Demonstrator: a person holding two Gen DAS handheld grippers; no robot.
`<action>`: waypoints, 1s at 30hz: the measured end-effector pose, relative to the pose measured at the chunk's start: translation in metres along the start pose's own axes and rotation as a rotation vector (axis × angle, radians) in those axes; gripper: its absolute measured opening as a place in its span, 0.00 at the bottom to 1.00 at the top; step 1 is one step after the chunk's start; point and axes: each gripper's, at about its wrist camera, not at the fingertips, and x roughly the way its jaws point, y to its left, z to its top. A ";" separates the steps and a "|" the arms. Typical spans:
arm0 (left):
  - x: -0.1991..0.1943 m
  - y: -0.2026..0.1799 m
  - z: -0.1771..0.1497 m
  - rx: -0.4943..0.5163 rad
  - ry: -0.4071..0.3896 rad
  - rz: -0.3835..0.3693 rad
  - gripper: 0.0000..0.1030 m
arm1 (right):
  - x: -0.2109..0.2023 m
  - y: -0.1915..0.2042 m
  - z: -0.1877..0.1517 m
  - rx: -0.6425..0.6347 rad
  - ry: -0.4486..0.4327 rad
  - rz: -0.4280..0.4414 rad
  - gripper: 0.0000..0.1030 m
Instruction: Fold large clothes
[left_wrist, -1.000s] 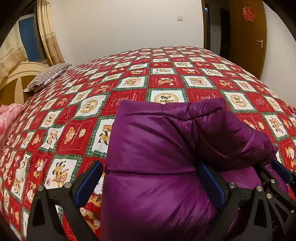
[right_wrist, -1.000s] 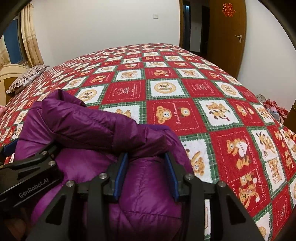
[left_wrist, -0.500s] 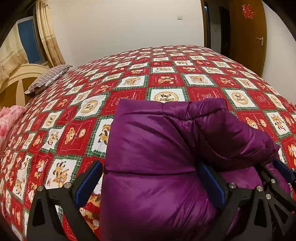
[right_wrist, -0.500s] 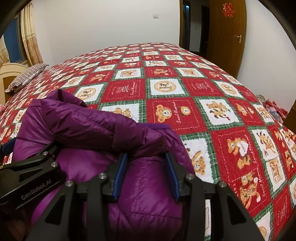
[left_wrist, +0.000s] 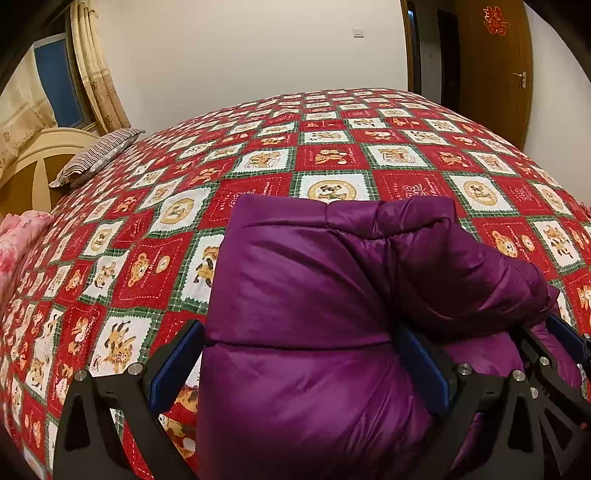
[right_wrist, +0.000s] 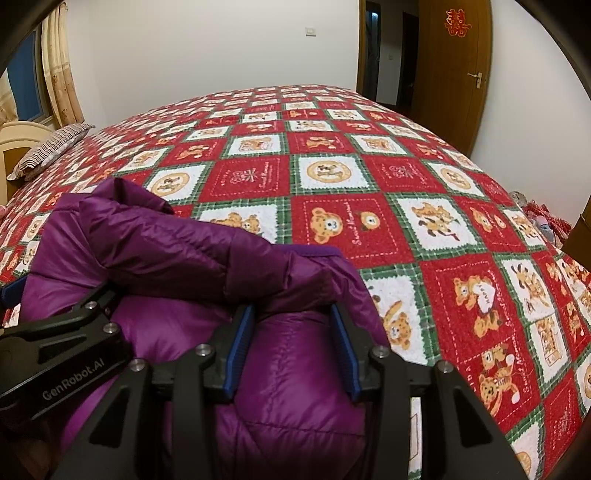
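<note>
Purple puffer jacket (left_wrist: 314, 295) bundled on quilt (left_wrist: 332, 155), bulk squeezed between both claws. Your left gripper (left_wrist: 299, 365) straddles wide slab of padding — right pad buried in it, left pad's contact unclear, so grip cannot be told. Your right gripper (right_wrist: 291, 347) clenched on narrower roll. Risks: slick shell squirting out past pads; loose sleeve hump (right_wrist: 177, 243) above right claw unrolling — fold collapses if you lift unevenly.

Red patchwork bear quilt (left_wrist: 332, 162) covers bed; striped pillow (left_wrist: 98, 155) near headboard (left_wrist: 33, 155); wooden door (right_wrist: 454, 70) beyond.
</note>
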 end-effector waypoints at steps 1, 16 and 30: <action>0.000 0.000 0.000 0.001 0.000 0.001 0.99 | 0.000 0.000 0.000 -0.001 0.000 -0.001 0.45; 0.001 0.000 -0.001 0.004 -0.001 0.007 0.99 | 0.001 0.000 0.000 -0.002 -0.001 -0.003 0.47; -0.081 0.080 -0.031 0.009 -0.036 -0.177 0.99 | -0.069 -0.067 -0.011 0.143 -0.063 0.086 0.86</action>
